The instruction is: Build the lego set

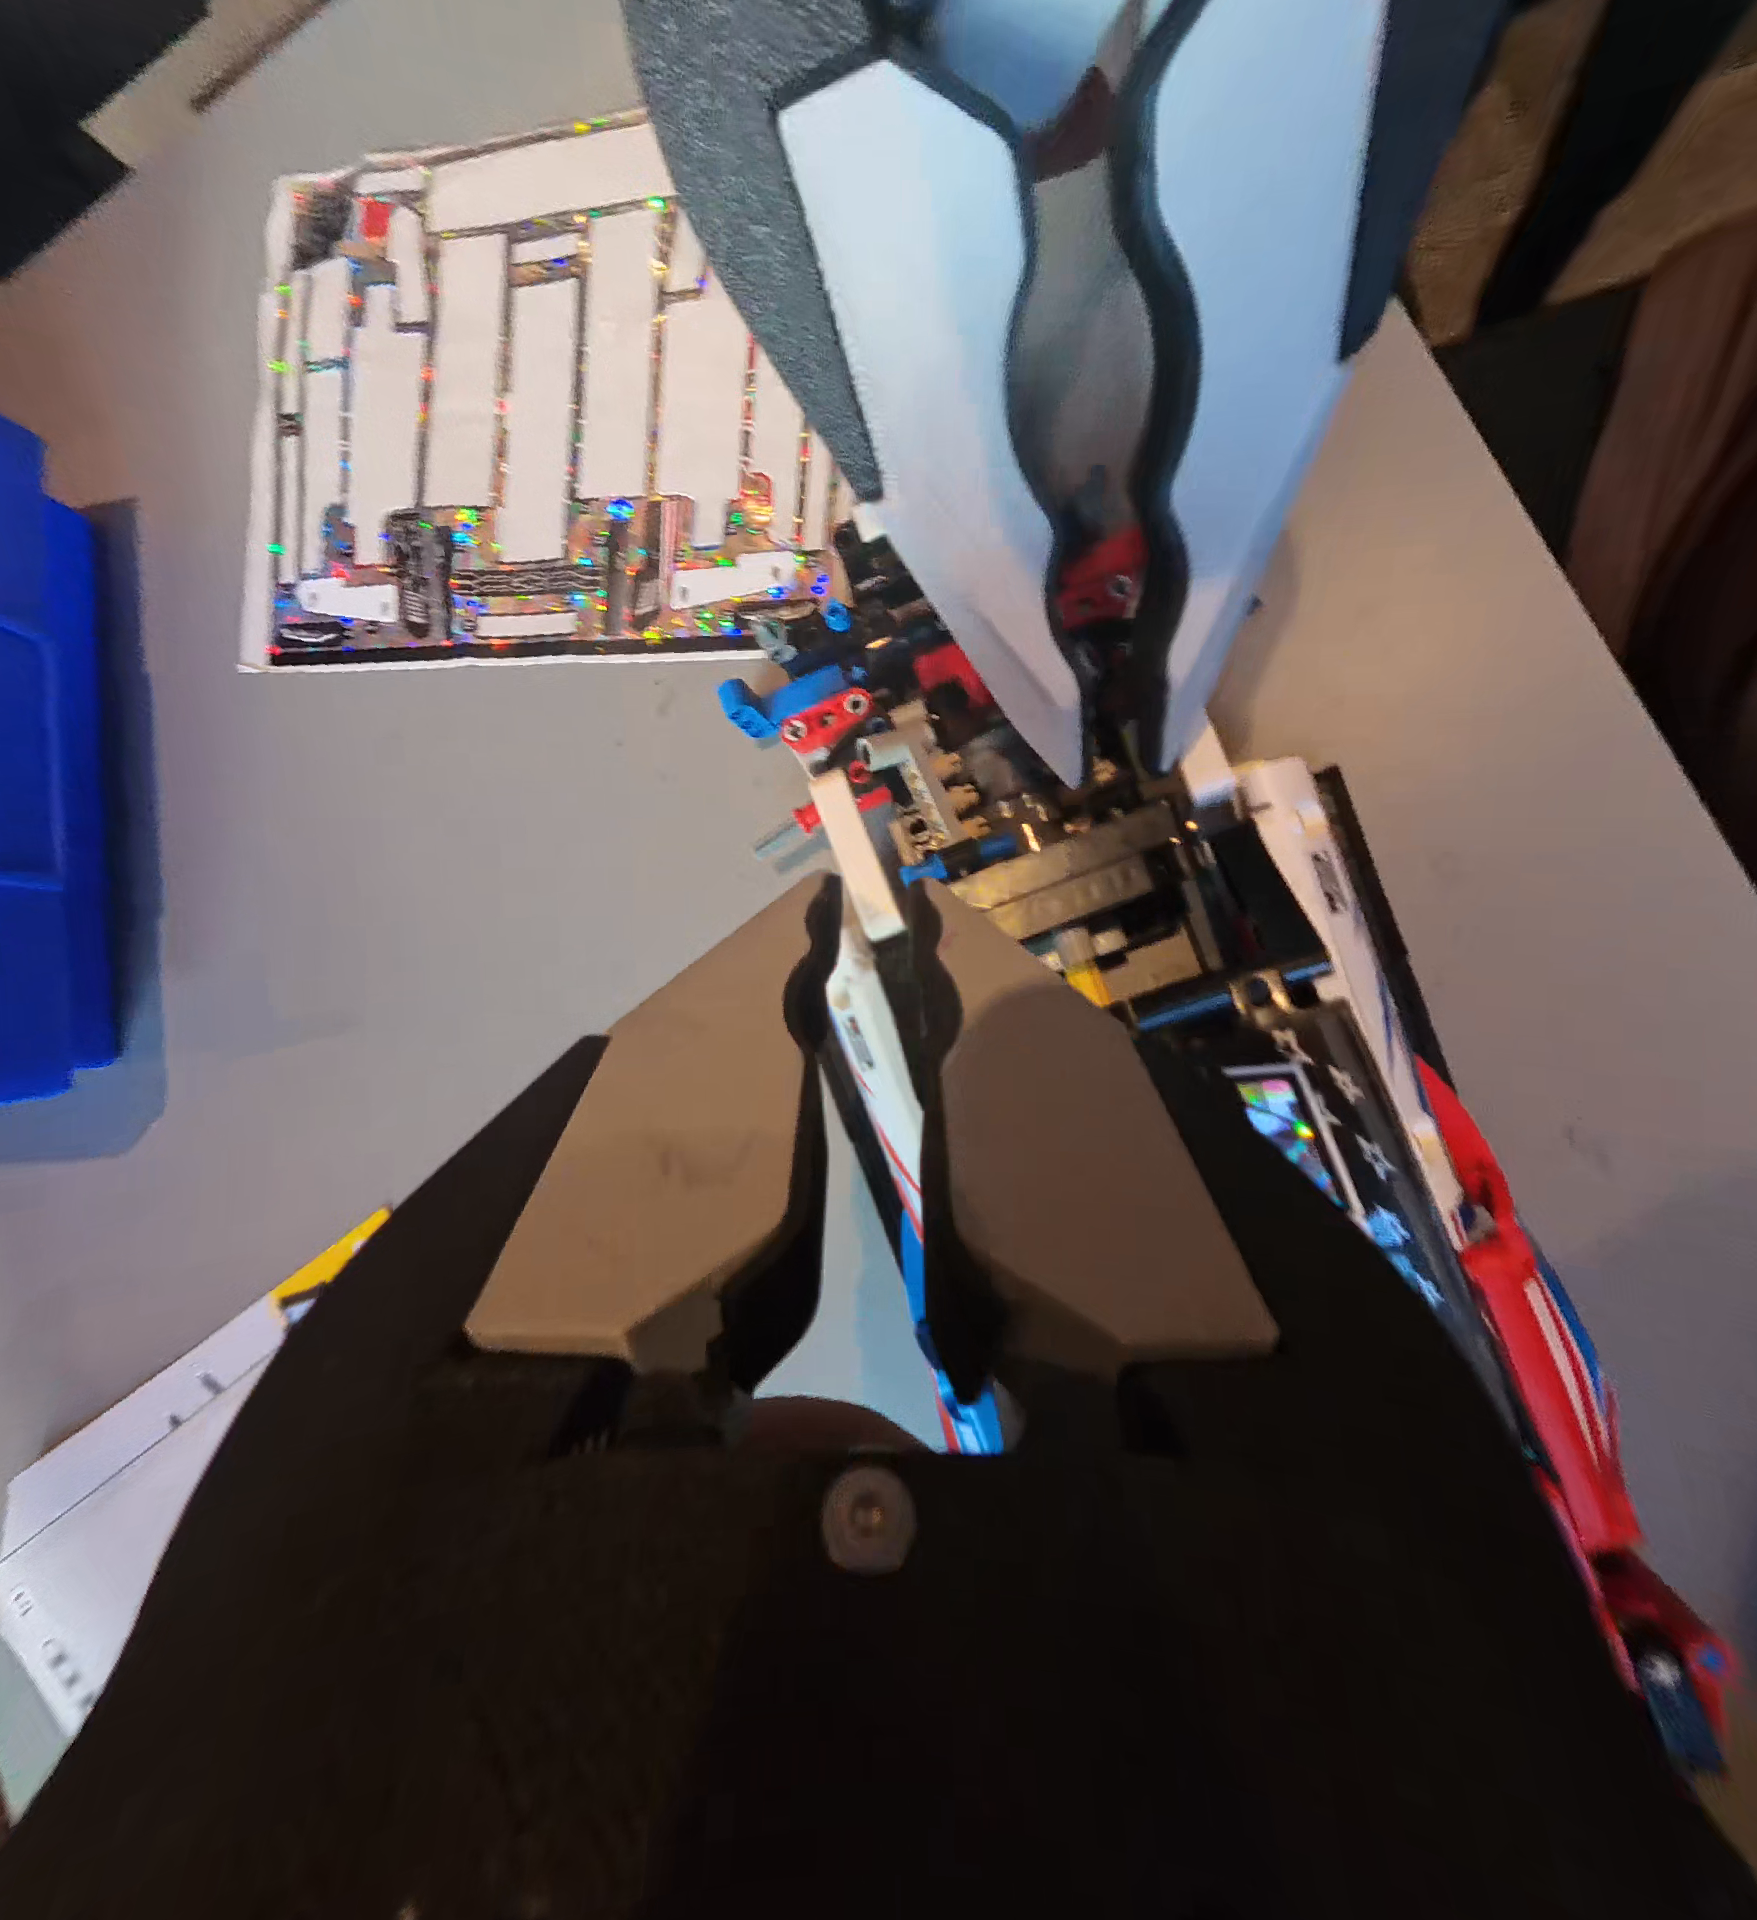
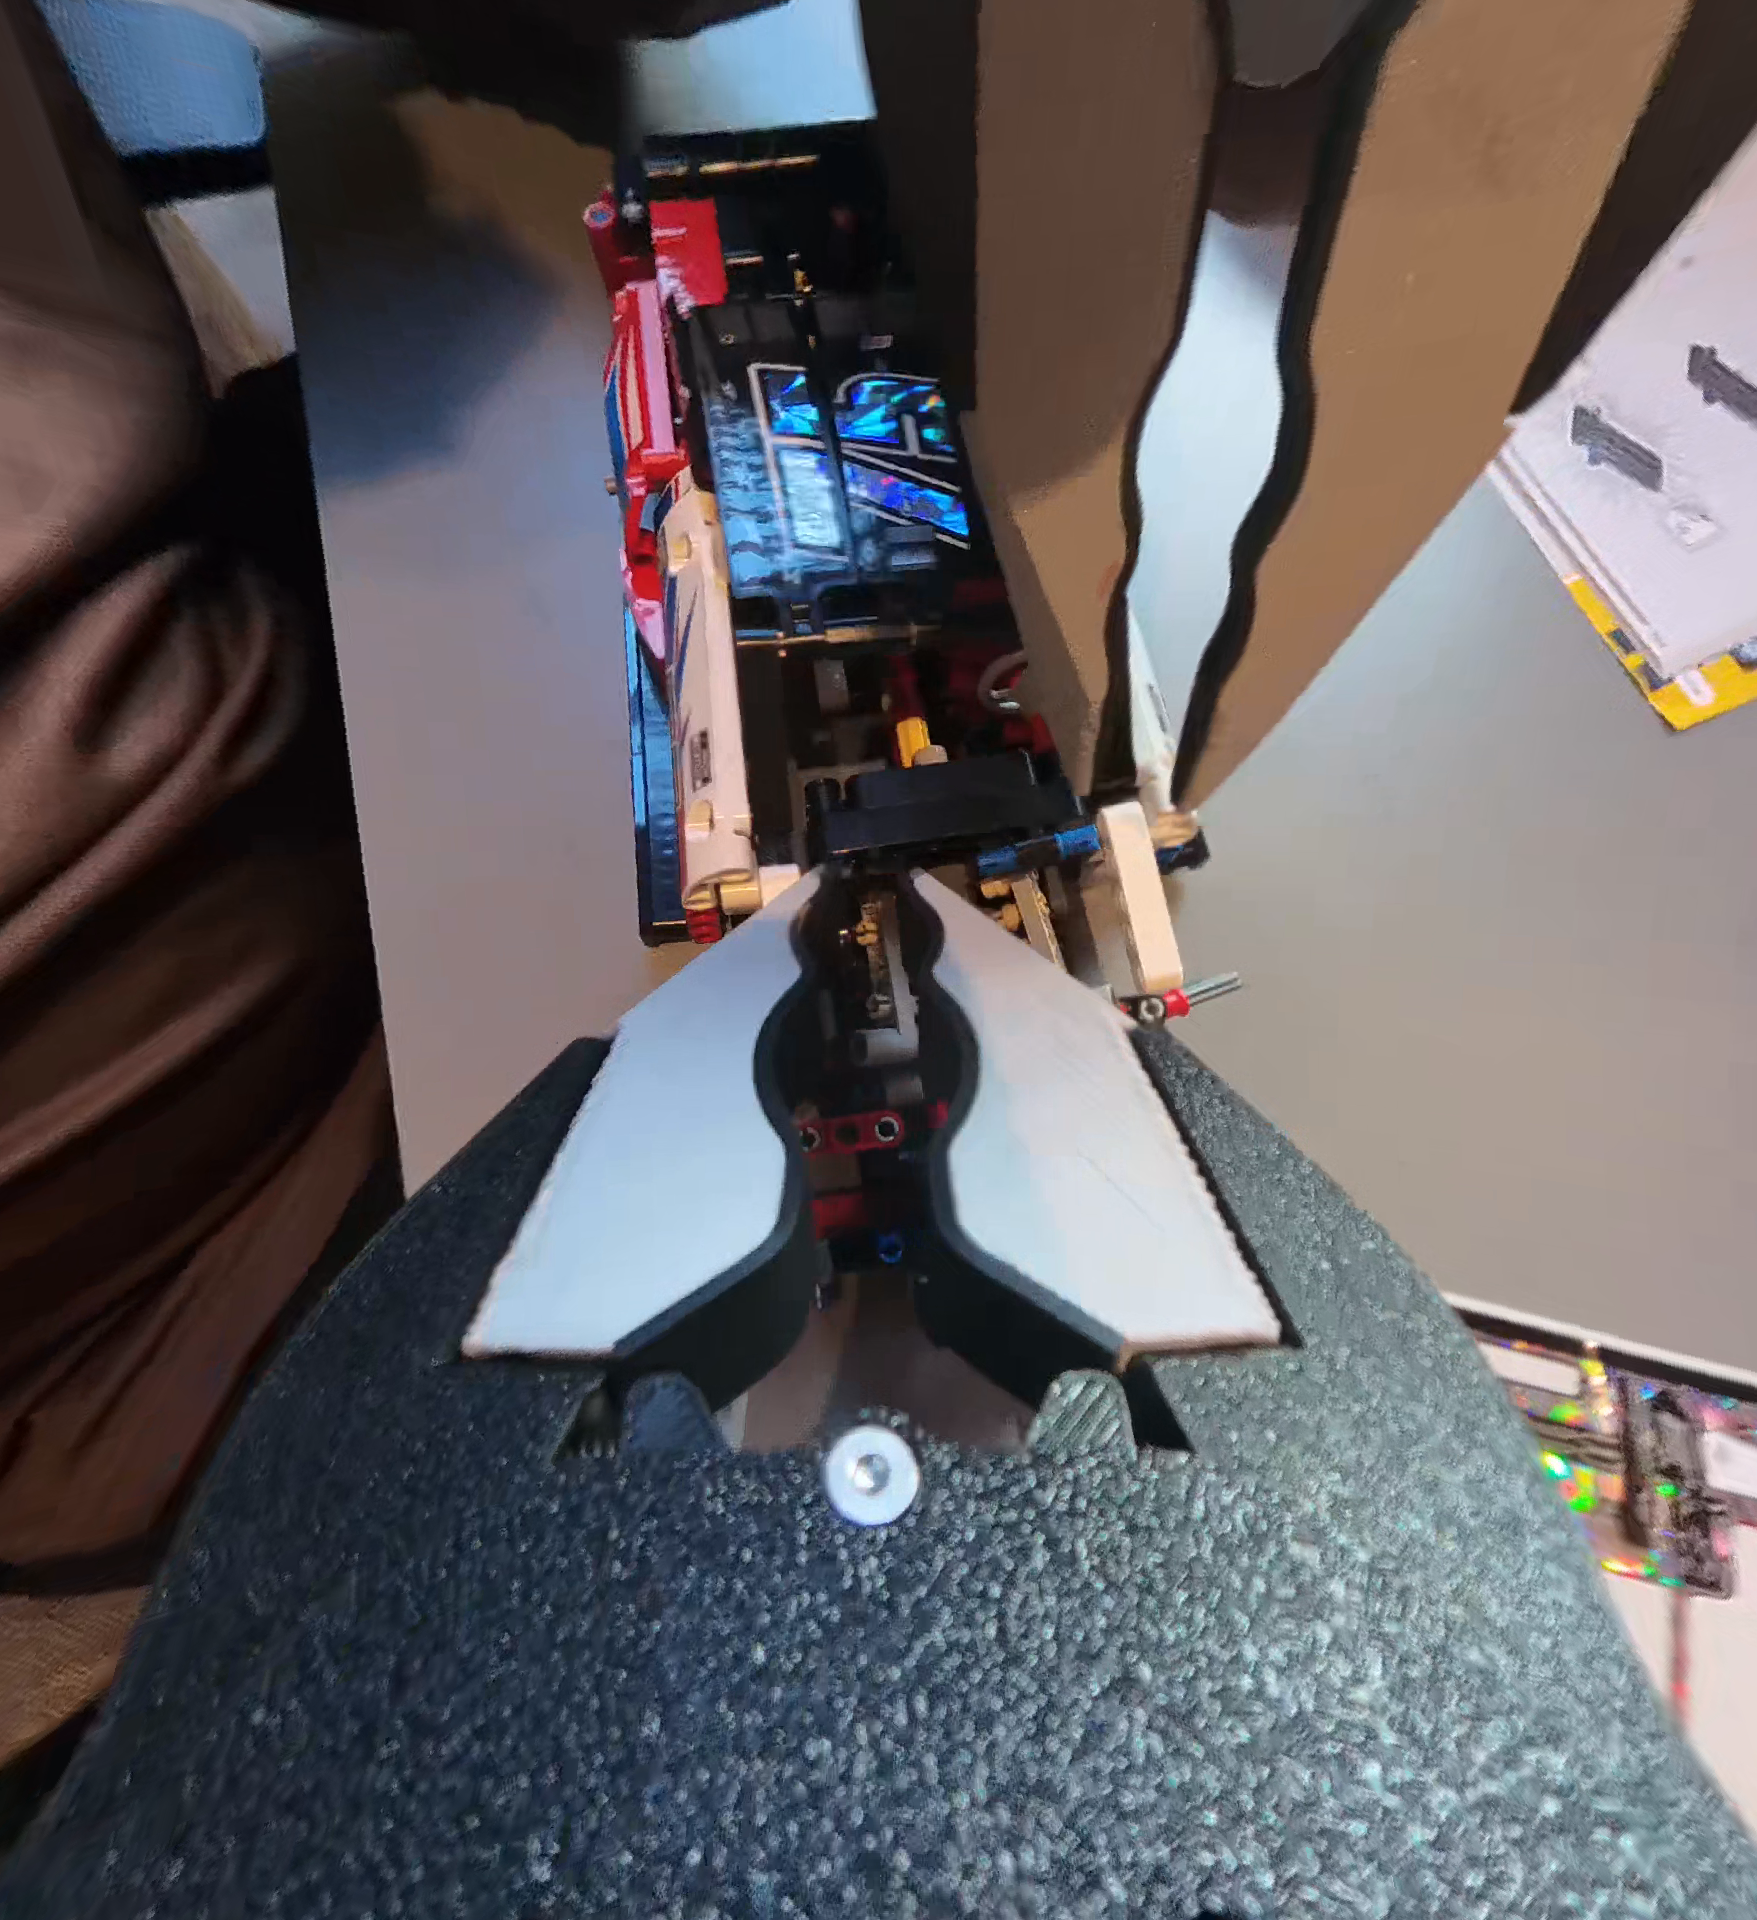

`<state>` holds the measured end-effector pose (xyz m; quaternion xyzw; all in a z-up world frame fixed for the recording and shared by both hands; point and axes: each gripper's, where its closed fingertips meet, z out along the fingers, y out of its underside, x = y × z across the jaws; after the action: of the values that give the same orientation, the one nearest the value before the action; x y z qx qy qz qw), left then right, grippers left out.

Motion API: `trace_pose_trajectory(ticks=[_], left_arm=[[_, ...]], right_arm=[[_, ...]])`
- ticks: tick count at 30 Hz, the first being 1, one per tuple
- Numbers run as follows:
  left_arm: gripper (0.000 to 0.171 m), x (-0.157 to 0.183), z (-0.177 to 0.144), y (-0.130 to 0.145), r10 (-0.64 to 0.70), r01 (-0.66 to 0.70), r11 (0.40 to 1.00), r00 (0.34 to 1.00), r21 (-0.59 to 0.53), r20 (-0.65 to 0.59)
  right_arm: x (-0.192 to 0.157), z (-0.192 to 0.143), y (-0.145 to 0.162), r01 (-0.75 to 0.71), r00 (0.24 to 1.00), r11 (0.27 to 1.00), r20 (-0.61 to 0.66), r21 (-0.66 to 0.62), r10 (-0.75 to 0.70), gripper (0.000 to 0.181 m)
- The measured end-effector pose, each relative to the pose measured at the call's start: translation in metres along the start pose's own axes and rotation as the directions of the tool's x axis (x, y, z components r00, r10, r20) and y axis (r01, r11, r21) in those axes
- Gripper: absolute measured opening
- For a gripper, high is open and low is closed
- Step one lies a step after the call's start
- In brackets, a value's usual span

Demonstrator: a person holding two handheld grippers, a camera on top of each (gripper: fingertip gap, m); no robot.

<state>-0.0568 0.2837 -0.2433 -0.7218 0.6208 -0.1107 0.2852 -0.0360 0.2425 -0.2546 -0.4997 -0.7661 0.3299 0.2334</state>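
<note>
A long lego car (image 1: 1165, 883) in black, white, red and blue, with shiny stickers, lies on the grey table (image 1: 438, 883). My left gripper (image 1: 874, 904) is shut on its white side panel (image 1: 879, 1049). My right gripper (image 1: 1118, 769) comes in from the top, and its white fingers are shut on the car's open end, around a red beam (image 1: 1097, 582). In the right wrist view the right gripper (image 2: 863, 883) grips that red beam (image 2: 848, 1130), and the car (image 2: 832, 499) runs away from it. The left gripper (image 2: 1142, 795) holds the panel at the upper right.
A shiny sticker sheet (image 1: 541, 416) lies behind the car and also shows in the right wrist view (image 2: 1684, 1475). A blue bin (image 1: 1, 748) stands at the left. An instruction booklet (image 1: 157, 1455) lies near my left gripper. The table edge (image 1: 1580, 571) runs close on the right. A person's clothing (image 2: 74, 831) shows beside the table. My hands' fingertips stand some 5 cm from each other.
</note>
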Motion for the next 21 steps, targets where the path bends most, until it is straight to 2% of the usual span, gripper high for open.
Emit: trace_pose_trajectory(ticks=[3, 5, 12, 18, 21], left_arm=[[0.009, 0.0075, 0.0002, -0.0025, -0.017, 0.019, 0.999, 0.998, 0.027, -0.058], [0.009, 0.0089, 0.0060, 0.0007, -0.018, 0.018, 1.000, 0.998, 0.002, -0.066], [0.005, 0.0115, 0.0084, -0.0022, -0.028, 0.029, 1.000, 0.996, 0.010, -0.082], [0.005, 0.0114, 0.0083, -0.0023, -0.040, 0.041, 0.999, 0.995, 0.014, -0.089], [0.003, 0.0121, 0.0084, -0.0027, -0.040, 0.042, 0.999, 0.995, 0.015, -0.090]], right_arm=[[0.0010, 0.0039, 0.0025, 0.145, 0.988, 0.987, -0.048, -0.074, -0.149, 0.013], [0.0043, 0.0071, 0.0066, 0.239, 0.964, 0.959, -0.083, -0.150, -0.254, 0.012], [0.0056, 0.0077, 0.0050, 0.487, 0.820, 0.807, -0.144, -0.334, -0.554, 0.010], [0.0063, 0.0067, 0.0046, 0.531, 0.737, 0.727, -0.186, -0.435, -0.650, 0.009], [0.0062, 0.0068, 0.0051, 0.507, 0.765, 0.747, -0.175, -0.429, -0.620, 0.009]])
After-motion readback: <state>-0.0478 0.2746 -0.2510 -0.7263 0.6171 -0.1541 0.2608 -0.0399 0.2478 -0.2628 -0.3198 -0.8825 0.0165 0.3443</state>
